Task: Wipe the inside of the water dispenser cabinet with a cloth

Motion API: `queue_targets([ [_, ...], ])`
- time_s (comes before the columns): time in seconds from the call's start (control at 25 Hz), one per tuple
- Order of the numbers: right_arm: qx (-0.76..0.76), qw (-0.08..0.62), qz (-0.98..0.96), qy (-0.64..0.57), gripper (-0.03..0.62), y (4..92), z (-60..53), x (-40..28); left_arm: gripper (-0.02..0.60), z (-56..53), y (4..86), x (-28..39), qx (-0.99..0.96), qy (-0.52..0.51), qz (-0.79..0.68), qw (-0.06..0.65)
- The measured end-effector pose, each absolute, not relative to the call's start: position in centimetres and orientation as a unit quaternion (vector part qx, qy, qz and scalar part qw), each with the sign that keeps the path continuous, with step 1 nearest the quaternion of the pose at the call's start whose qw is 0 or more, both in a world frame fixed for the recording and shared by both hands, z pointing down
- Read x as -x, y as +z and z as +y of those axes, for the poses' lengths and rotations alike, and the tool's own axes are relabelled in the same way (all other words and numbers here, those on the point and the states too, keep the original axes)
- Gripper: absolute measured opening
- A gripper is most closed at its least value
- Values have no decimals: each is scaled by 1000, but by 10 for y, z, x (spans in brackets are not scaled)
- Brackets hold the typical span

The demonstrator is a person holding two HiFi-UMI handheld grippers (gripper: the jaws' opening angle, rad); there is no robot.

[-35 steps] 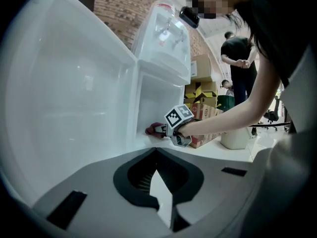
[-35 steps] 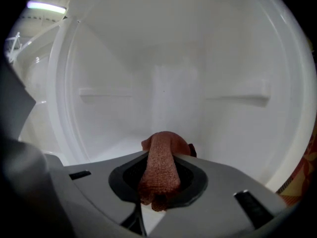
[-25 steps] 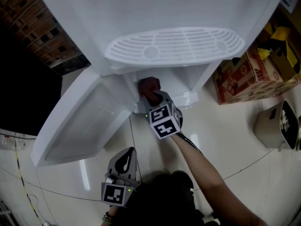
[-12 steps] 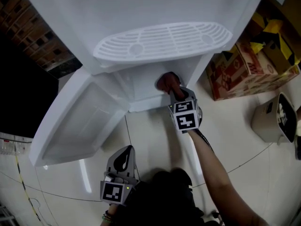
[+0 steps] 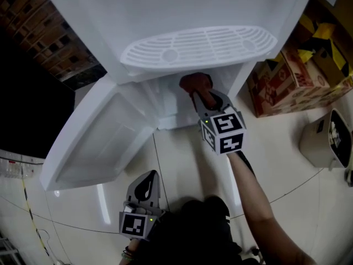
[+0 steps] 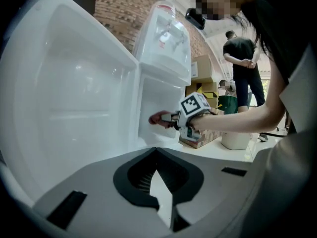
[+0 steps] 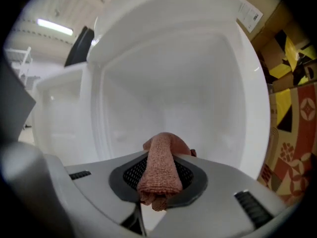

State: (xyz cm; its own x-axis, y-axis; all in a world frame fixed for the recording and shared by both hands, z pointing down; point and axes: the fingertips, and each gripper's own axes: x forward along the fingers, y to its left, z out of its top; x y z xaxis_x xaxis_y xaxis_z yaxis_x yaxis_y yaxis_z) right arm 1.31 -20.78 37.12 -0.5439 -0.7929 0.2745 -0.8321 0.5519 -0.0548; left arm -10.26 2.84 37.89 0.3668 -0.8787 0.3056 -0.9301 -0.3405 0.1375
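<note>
Glossy tile floor [image 5: 179, 164], open white cabinet [image 5: 165, 99], pink cloth [image 5: 194, 83]

There is one white water dispenser [image 5: 182, 10], with one open door [image 5: 94, 142] and one slotted tray [image 5: 198, 46], and there is one reddish cloth [image 5: 194, 81]. There are two grippers, the left gripper [image 5: 149, 176] and the right gripper [image 5: 199, 96], and each one has one marker cube, so that makes two cubes. Next to the dispenser there are two cardboard boxes, a red box [image 5: 287, 84] and a yellow and black box [image 5: 325, 43], plus one beige tub [image 5: 325, 142] on the floor and one standing person [image 6: 243, 66] far back.
</note>
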Motion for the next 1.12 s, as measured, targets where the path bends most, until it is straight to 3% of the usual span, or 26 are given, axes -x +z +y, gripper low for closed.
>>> queue_targets([
  [0.16, -395, -19, -915, 82, 72, 273, -201, 29, -21, 30, 380, 102, -814, 91, -555, 148],
  [0.28, -370, -37, -927, 52, 72, 243, -197, 45, -21, 30, 378, 102, -815, 91, -553, 147],
  [0.84, -345, 98, -926, 120, 72, 372, -178, 79, -21, 31, 381, 111, -808, 82, -563, 155],
  [1.12, -323, 207, -911, 151, 72, 467, -173, 78, -21, 33, 383, 108, -811, 82, -557, 158],
])
